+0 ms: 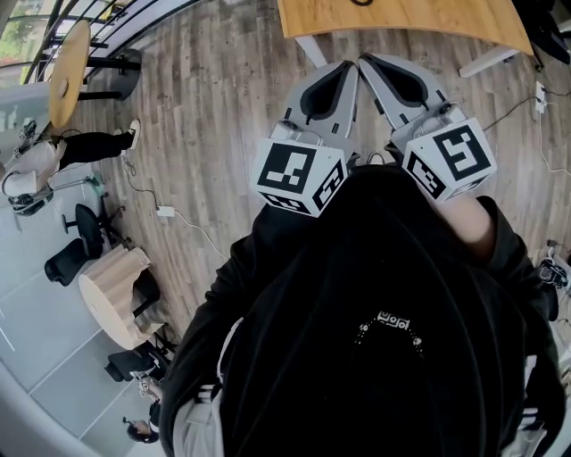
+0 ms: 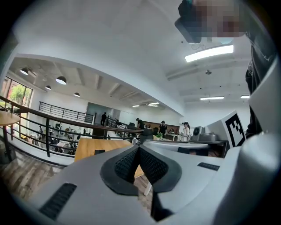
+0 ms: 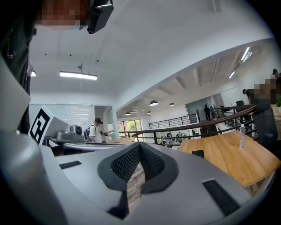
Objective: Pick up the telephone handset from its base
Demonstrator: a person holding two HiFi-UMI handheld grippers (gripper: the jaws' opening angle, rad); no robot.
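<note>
No telephone or handset can be made out in any view. In the head view both grippers are held out level in front of a person's black top, their tips almost touching each other. My left gripper (image 1: 351, 66) is shut, its black pads meeting at the tip with nothing between them (image 2: 138, 147). The right gripper (image 1: 366, 61) is shut and empty too (image 3: 139, 145). Both point toward a wooden table (image 1: 410, 20) beyond them. A small flat dark object (image 2: 99, 151) lies on that table; what it is I cannot tell.
Wood-plank floor (image 1: 223, 107) lies below the grippers. A black railing (image 2: 44, 121) runs behind the table. A round wooden table (image 1: 70, 71), black chairs (image 1: 76, 245) and a floor cable (image 1: 165, 211) are at the left. Several people stand far off (image 2: 162, 127).
</note>
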